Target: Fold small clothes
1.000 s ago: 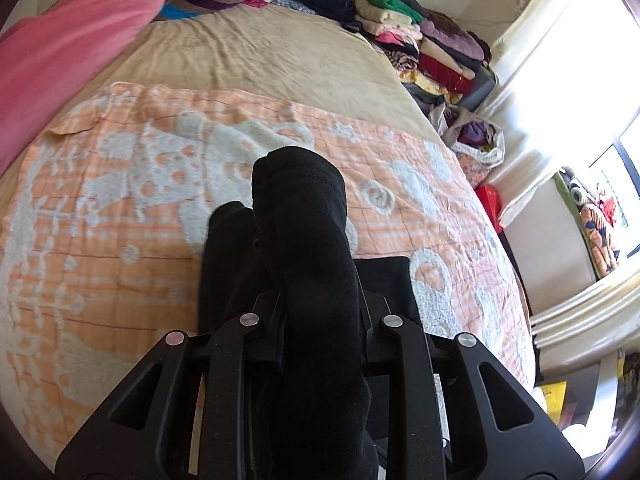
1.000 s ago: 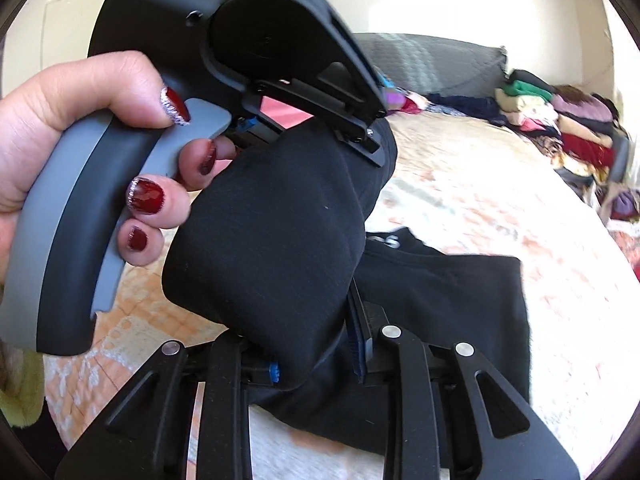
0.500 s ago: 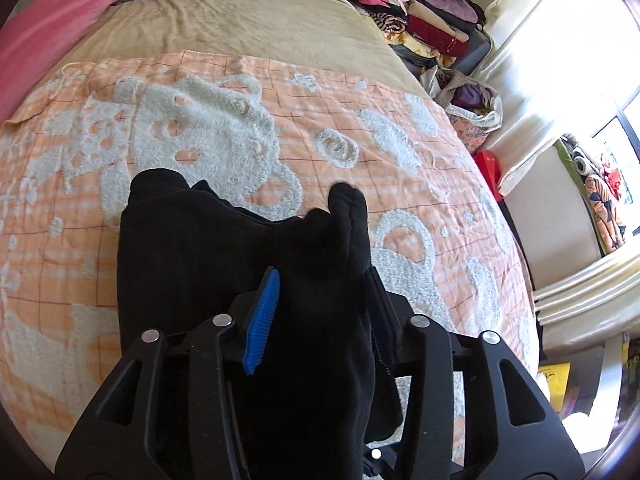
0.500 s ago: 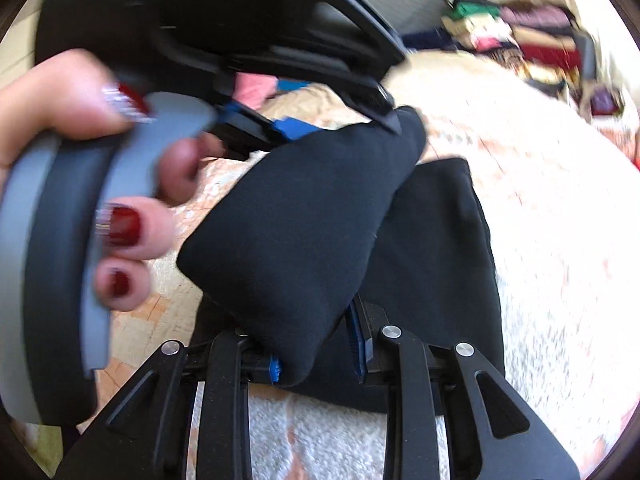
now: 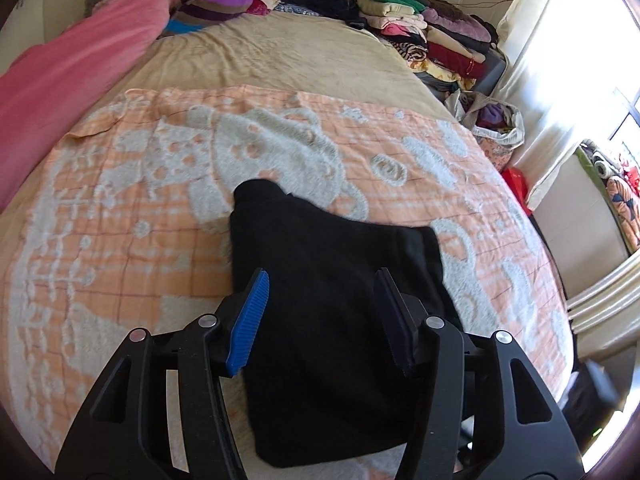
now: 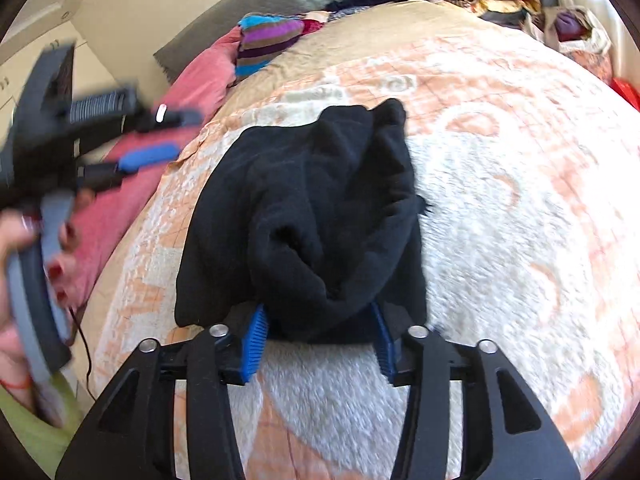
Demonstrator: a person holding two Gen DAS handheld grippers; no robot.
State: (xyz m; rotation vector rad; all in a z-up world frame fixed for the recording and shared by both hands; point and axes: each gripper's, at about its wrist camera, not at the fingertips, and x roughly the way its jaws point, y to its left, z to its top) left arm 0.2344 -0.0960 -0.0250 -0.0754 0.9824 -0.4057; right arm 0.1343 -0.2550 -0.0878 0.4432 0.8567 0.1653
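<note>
Fold laid down: both tongs, left (image 5: 320, 320) and right (image 6: 318, 336), have just been opening, pads off the black garment (image 6: 304, 216) on the orange blanket (image 5: 120, 240). Next, probably flatten the bunched top layer.

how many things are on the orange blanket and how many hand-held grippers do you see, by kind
black garment: 1, lying on the orange blanket
hand-held gripper: 2, left hand-held gripper and right hand-held gripper, both with jaws apart
total: 3
</note>
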